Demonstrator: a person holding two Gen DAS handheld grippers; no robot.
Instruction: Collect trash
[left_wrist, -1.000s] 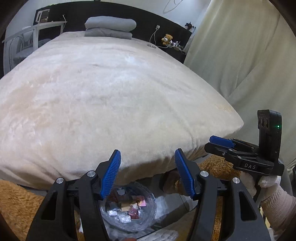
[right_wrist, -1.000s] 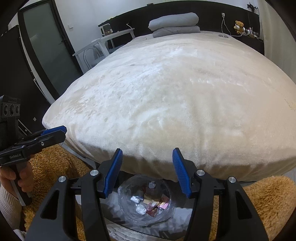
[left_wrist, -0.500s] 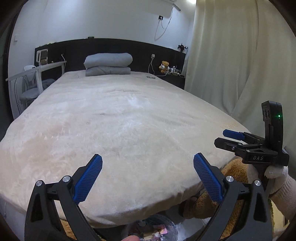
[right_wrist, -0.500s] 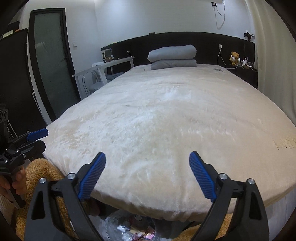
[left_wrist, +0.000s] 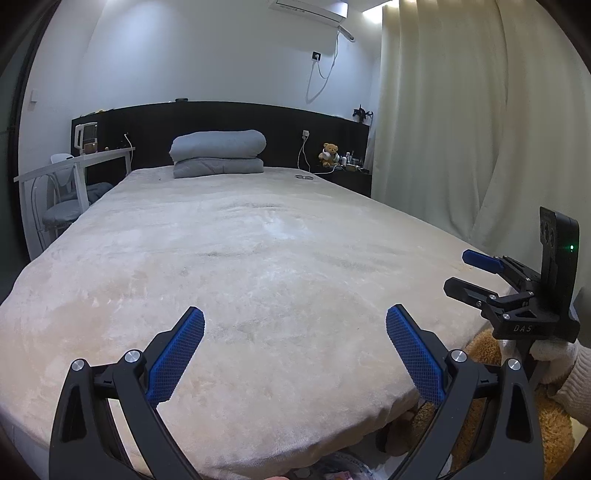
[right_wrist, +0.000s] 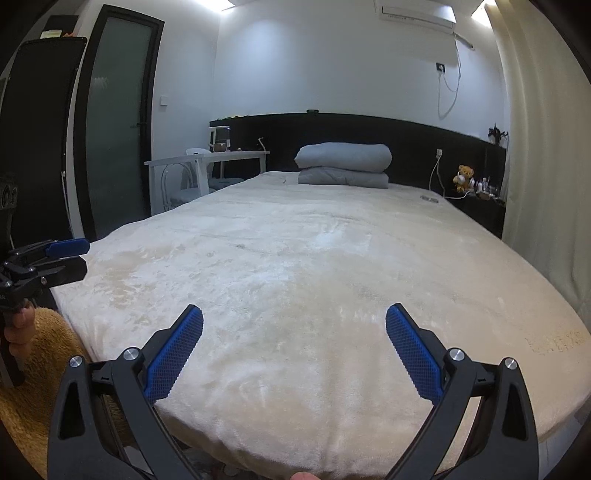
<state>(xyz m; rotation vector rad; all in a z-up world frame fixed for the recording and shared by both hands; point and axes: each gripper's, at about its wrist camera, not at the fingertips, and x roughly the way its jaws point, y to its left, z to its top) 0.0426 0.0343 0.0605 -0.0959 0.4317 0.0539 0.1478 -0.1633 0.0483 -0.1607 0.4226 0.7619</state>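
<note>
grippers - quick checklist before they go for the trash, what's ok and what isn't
1. Left gripper open and empty: ok; its jaws have just been opening, nothing between them.
2. Right gripper open and empty: ok; its jaws have just been opening too, nothing between them.
3. Grippers clear of each other: ok, apart at the foot of the bed.
4. Trash in view: not ok, only a sliver of the glass bowl shows under the bed's edge.
5. Trash on the bed cover: cannot tell, none stands out.
</note>
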